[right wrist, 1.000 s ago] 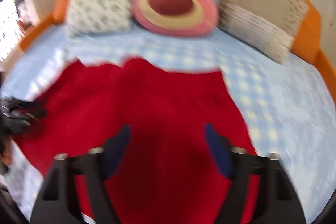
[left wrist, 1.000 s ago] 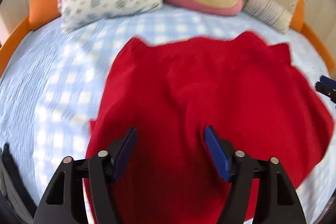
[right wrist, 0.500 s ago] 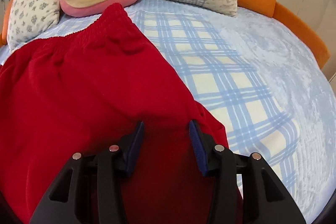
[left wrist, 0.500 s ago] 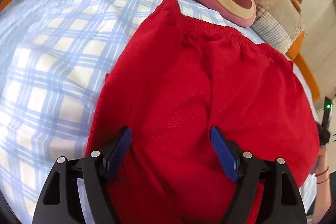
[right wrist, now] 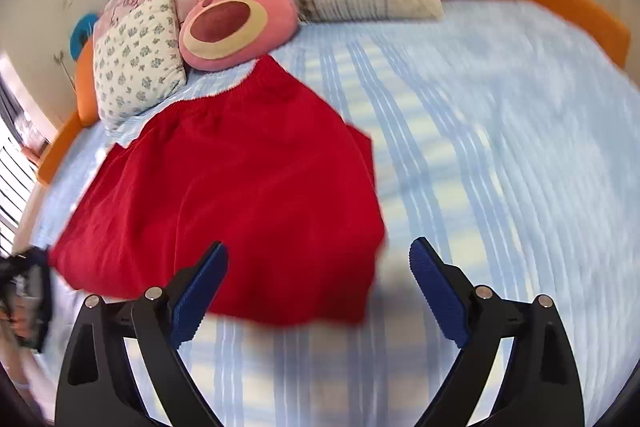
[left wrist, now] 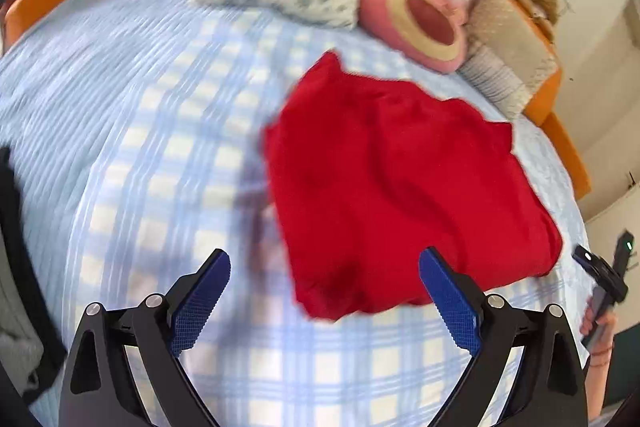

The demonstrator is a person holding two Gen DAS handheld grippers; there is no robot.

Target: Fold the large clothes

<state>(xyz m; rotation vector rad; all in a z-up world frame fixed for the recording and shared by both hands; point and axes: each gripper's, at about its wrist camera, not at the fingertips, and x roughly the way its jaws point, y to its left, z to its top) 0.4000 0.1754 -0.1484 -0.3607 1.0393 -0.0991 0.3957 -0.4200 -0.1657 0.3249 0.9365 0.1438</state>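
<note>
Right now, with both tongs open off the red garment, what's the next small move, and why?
Probably bring the left tongs forward to the red garment's near edge. Both tongs are open and empty, the right tongs too, and the cloth lies slack and bunched on the checked bedspread.

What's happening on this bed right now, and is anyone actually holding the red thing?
A person with a handheld gripper in each hand is folding a red garment on a blue checked bed. Right now nothing is held: the left gripper and the right gripper are both open, with no cloth between their fingers. The garment lies in a compact, roughly squared shape, its gathered waistband toward the pink bear cushion and the pillows. Both views are motion-blurred.
</note>
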